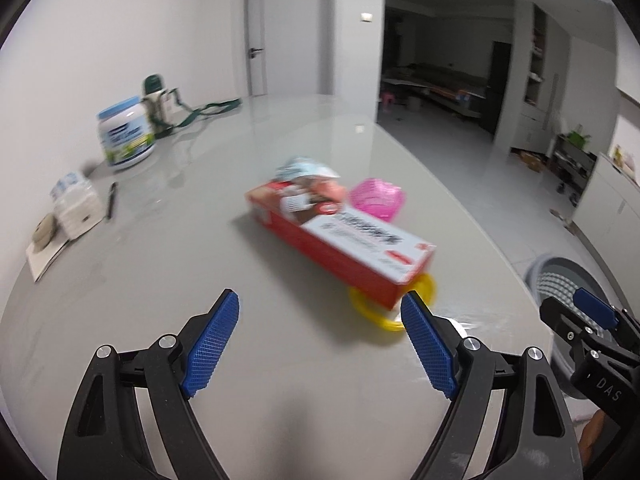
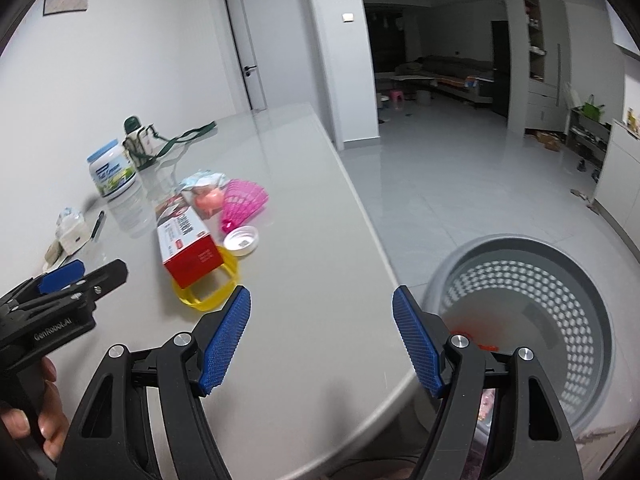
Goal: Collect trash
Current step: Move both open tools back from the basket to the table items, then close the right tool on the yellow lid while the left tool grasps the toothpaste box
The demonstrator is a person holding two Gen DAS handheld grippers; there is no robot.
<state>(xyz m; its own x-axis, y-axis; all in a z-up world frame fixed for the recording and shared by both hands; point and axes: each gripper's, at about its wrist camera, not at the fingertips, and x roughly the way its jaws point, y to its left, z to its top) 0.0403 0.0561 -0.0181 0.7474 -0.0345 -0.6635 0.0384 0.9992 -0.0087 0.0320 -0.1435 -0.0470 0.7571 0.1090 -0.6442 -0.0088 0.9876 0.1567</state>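
L gripper (image 1: 320, 340) fingers apart, R gripper (image 2: 322, 340) fingers apart, both empty

A red and white box (image 2: 188, 246) was seen on the pale grey table (image 2: 304, 208). Under its near end a yellow ring (image 2: 208, 292) showed; beyond it, a pink ribbed basket (image 2: 244, 200). Beside the table, a grey bin (image 2: 532, 320) was patterned with white perforations.

A red-and-white carton (image 1: 344, 248) is lying flat on the table, its near end resting over a yellow ring (image 2: 206, 288). A white lid (image 2: 241, 240) is lying just beside the carton. A pink mesh basket (image 2: 244, 200), a crumpled light-blue wrapper (image 2: 202, 179) and a pinkish item are sitting at the carton's far end. A grey perforated bin (image 2: 532, 320) is standing on the floor beside the table.
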